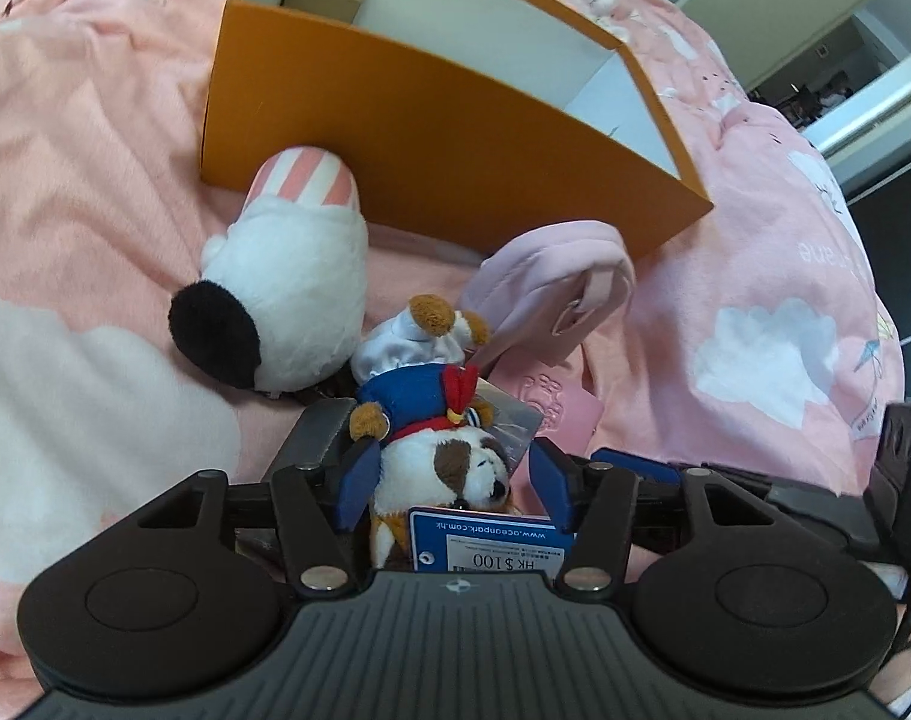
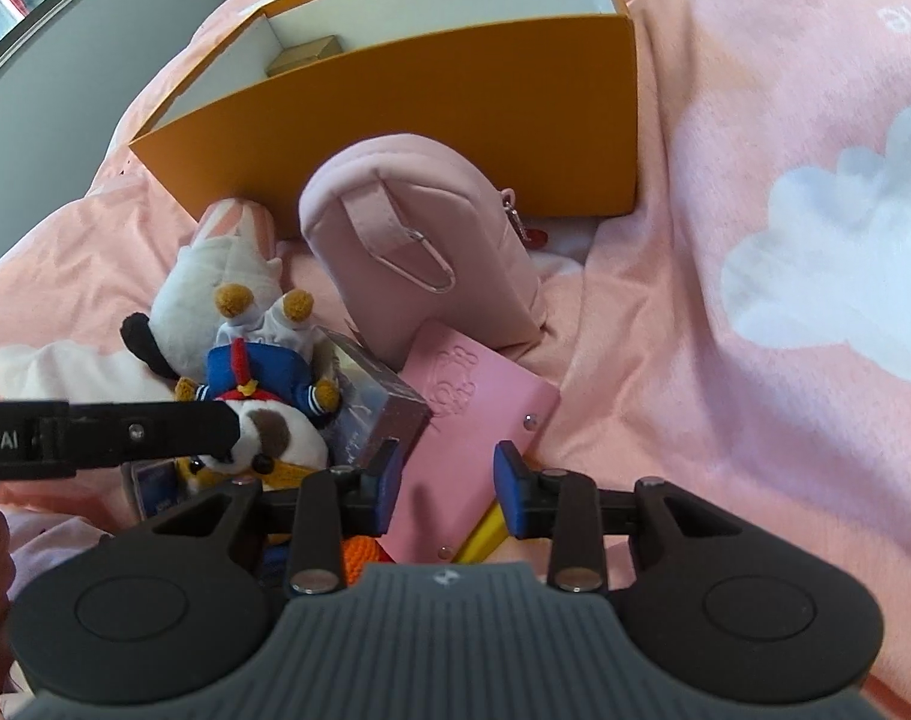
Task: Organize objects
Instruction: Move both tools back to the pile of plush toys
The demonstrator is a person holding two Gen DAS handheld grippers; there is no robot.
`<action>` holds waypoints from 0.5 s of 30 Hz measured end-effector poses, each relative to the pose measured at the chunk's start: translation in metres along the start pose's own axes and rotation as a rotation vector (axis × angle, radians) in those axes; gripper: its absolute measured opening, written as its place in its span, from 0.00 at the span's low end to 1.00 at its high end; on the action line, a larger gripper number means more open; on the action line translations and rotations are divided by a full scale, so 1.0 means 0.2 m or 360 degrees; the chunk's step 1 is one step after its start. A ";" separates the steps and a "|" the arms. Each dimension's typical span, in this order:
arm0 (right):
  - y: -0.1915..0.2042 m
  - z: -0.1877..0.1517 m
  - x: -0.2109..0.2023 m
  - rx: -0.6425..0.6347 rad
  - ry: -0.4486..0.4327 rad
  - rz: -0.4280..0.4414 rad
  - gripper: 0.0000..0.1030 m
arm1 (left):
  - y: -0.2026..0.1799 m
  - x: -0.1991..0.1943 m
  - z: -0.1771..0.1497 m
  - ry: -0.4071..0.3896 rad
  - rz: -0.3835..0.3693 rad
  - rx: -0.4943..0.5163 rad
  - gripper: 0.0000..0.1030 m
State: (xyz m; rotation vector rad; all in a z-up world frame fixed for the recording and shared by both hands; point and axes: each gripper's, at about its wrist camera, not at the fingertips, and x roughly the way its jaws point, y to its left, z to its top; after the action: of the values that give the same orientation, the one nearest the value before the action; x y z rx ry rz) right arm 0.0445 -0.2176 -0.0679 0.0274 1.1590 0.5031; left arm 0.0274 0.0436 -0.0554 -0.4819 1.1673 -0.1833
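Now, step: left gripper (image 1: 449, 483) stood wide around the sailor dog plush (image 1: 437, 450), unpinched
Right gripper (image 2: 449, 495): narrow, empty, over pink card holder (image 2: 479, 420)
Next: close, lift into orange box (image 1: 431, 138)

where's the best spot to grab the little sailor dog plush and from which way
Grip the sailor dog plush across its white-and-brown head or the blue torso just behind it, coming from above. It lies flat on the pink blanket with its head between the fingers of the left hand-held gripper, which are spread to either side. The soft body should squash into the pads; avoid the loose price tag.
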 end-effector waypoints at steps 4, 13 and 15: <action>-0.01 -0.01 0.01 0.0004 0.0010 -0.0003 0.36 | -0.01 0.07 0.00 0.0084 0.0055 0.0001 0.63; -0.03 -0.02 0.05 0.0045 0.0071 0.0007 0.36 | -0.05 0.11 -0.02 0.0097 0.0102 0.0115 0.60; -0.03 -0.02 0.05 0.0039 0.0063 0.0006 0.36 | -0.06 0.10 -0.03 0.0080 0.0100 0.0124 0.59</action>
State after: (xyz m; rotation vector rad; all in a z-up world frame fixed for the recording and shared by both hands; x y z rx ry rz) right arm 0.0460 -0.2203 -0.0799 0.0410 1.2041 0.4944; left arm 0.0311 0.0245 -0.0689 -0.3734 1.2181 -0.1868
